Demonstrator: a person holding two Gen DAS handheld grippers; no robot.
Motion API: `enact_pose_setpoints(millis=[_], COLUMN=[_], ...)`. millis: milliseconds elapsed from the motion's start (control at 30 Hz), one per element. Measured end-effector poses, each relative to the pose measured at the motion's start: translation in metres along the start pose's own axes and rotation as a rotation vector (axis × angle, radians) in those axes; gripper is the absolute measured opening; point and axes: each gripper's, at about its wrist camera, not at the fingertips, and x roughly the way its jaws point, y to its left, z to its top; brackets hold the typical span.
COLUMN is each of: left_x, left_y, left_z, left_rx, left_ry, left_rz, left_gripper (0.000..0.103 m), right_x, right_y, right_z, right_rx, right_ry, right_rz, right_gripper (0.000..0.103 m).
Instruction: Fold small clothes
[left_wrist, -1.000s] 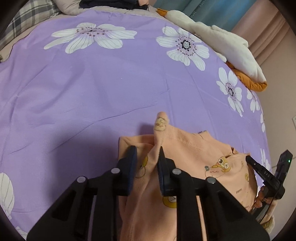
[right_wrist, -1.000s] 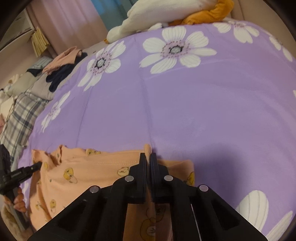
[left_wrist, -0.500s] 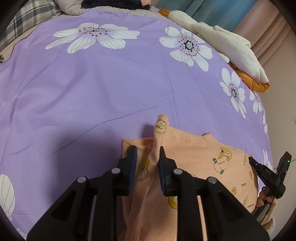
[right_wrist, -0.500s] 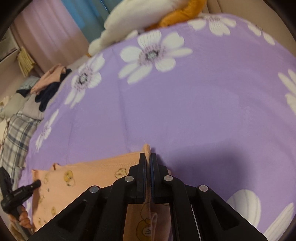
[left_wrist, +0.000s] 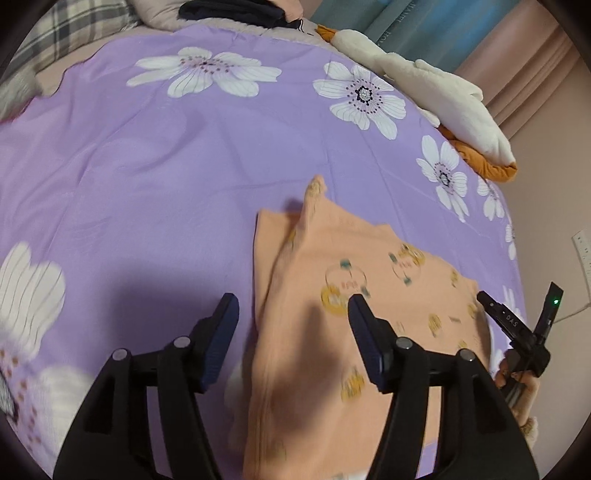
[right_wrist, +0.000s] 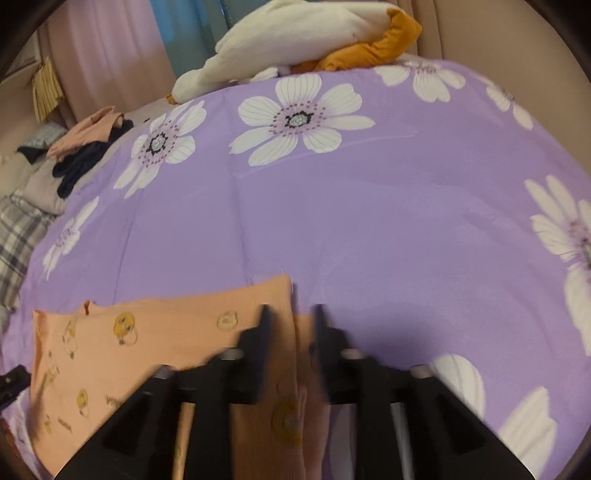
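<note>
Purple flowered bedspread (left_wrist: 155, 177) under my peach garment (left_wrist: 351, 332), prints blurred, near edge cut off. Left gripper (left_wrist: 291, 314) wide apart; right gripper (right_wrist: 290, 314) parted, empty. Cream pillow (right_wrist: 295, 33) behind.

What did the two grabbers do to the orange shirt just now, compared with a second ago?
Both let go. The left gripper and the right gripper, each pinching the orange shirt a second ago, now stand open, and the shirt lies flatter on the purple bedspread. The bedspread and the white plush toy stayed put.
</note>
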Motion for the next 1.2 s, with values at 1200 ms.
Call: enact_pose_setpoints(millis=[1200], left_x=[-0.034], left_y=[0.009], left_z=[-0.095], left_rx=[0.003], left_ry=[0.045], left_rz=[-0.068], left_gripper=[0.07], right_x=[-0.057], right_y=[0.005], right_z=[-0.107], right_rx=[0.338], right_ry=[0.031], right_rz=[0.319], right_gripper=[0.07])
